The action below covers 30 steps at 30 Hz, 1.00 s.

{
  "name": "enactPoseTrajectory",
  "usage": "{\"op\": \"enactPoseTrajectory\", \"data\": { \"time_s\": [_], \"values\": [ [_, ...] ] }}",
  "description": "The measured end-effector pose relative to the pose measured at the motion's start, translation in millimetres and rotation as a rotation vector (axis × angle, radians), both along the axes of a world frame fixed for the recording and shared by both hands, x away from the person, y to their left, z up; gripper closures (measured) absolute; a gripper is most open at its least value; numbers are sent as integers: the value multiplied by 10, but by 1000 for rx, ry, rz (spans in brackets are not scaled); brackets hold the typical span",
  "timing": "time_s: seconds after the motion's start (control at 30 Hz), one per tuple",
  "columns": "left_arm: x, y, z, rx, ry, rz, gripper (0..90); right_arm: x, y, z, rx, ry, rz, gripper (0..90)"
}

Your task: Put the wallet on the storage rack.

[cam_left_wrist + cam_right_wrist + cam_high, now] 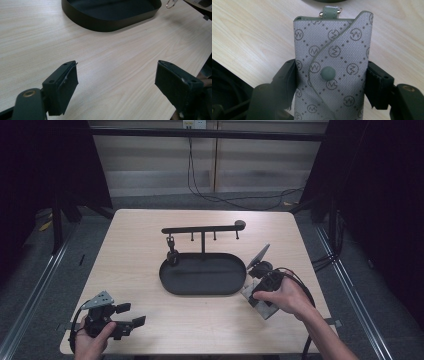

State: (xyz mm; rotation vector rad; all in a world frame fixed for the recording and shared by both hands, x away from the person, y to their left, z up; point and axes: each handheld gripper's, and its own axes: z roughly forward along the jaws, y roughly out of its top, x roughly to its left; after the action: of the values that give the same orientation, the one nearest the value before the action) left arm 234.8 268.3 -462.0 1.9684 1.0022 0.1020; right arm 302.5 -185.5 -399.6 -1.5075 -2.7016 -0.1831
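1. While the right gripper (329,82) clamps the grey patterned key pouch (332,67) by its sides just right of the black oval tray (172,287), the hold looks shallow; if so, the smooth pouch could slip as it nears the hooks
2. Its small metal ring (332,10) may miss a hook if the pouch tilts
3. Left gripper (116,82) rests near the tray's front-left, jaws wide, holding nothing
4. Counted: one pouch, one tray, one rack bar (200,229) with four hooks, one dark item already hanging (172,251), two grippers
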Motion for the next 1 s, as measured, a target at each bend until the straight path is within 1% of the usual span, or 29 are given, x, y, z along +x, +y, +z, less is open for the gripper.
{"op": "enactPoseTrajectory", "data": {
  "time_s": [0.07, 0.13, 0.3, 0.33, 0.37, 0.5, 0.6, 0.77, 0.83, 0.9, 1.0],
  "values": [
    [-4, -4, 4, -2, -1, -1, 179, 7, -5, 6, 7, -4, -4, 346],
    [-9, -7, 11, 2, -7, -8, 175, 37, -23, 47, 15, -14, -14, 346],
    [-6, -21, 3, 5, 0, -7, 175, 74, -32, 102, 17, -26, -19, 346],
    [-8, -21, 2, 7, -1, -7, 176, 87, -35, 116, 25, -26, -24, 346],
    [-11, -20, 4, 11, -3, -10, 178, 117, -40, 136, 25, -35, -26, 346],
    [-13, -15, 7, 8, -4, -7, 179, 162, -39, 169, 32, -42, -35, 346],
    [-12, -14, 7, 8, -4, -7, 179, 223, -16, 214, 37, -43, -40, 346],
    [-12, -15, 7, 10, -2, -7, 181, 298, 15, 241, 43, -51, -46, 346],
    [-12, -10, 7, 12, -5, -4, 181, 339, 39, 260, 48, -54, -49, 346],
    [-13, -7, 10, 14, -7, -5, 181, 383, 67, 280, 67, -58, -53, 346],
    [-12, -6, 11, 13, -6, -6, 182, 418, 83, 283, 70, -61, -58, 346]
  ]
}}
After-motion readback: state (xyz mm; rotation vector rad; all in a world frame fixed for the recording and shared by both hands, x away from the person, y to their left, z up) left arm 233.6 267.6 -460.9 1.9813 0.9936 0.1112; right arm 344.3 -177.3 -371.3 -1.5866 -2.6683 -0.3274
